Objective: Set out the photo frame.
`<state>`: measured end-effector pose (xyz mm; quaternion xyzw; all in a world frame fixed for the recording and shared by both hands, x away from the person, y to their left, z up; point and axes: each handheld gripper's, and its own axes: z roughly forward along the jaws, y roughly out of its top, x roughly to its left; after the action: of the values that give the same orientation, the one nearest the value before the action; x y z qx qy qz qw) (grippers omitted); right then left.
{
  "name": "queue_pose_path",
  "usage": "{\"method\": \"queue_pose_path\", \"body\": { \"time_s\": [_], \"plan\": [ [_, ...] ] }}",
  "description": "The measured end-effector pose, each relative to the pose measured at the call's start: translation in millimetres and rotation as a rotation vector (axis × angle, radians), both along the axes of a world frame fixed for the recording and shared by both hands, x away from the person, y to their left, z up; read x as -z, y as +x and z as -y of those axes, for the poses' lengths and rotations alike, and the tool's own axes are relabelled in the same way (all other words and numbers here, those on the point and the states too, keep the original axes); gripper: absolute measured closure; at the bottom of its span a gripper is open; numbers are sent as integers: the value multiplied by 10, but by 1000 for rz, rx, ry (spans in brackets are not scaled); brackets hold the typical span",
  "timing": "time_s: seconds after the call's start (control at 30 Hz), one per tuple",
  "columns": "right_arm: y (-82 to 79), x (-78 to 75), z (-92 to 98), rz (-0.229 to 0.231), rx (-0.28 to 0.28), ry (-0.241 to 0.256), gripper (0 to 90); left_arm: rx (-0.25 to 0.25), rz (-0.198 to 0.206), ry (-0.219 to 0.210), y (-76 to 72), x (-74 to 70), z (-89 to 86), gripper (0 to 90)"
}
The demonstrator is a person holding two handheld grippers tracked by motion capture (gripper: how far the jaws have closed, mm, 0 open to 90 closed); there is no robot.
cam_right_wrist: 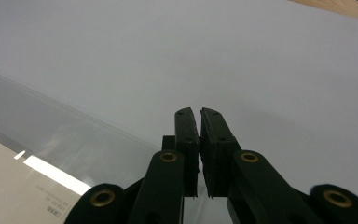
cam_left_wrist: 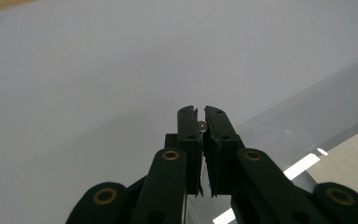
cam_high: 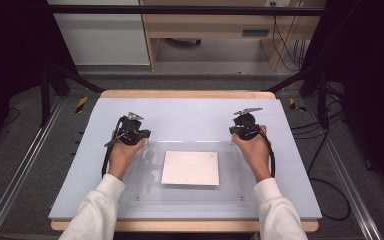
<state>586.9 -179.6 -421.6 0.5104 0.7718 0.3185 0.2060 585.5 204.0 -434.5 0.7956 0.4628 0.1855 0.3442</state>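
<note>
Both hands hover at the far corners of the clear acrylic plate (cam_high: 230,195), which lies flat on the pale surface (cam_high: 190,117) over a white sheet of paper (cam_high: 190,168). The left gripper (cam_high: 145,141) and right gripper (cam_high: 231,141) each have their fingers (cam_left_wrist: 188,135) narrowed almost together; whether either holds anything I cannot tell.

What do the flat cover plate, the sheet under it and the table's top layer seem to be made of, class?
The cover plate looks like clear acrylic or glass: see-through, glossy reflections, small fasteners at its corners. The sheet looks like matte off-white paper with faint print. The table mat seems a smooth pale blue-grey plastic or card layer over a wooden board, whose light wood edge shows.
</note>
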Motion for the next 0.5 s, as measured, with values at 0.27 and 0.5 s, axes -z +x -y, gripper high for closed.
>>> {"method": "queue_pose_path", "body": {
  "time_s": [0.27, 0.5],
  "plan": [
    [-9, -2, 15, 2, -6, 6, 860, 5, -8, -12, 17, 6, -14, 850],
    [-16, -4, 16, 5, -9, 4, 858, 5, -18, -3, 31, -2, -12, 851]
  ]
}}
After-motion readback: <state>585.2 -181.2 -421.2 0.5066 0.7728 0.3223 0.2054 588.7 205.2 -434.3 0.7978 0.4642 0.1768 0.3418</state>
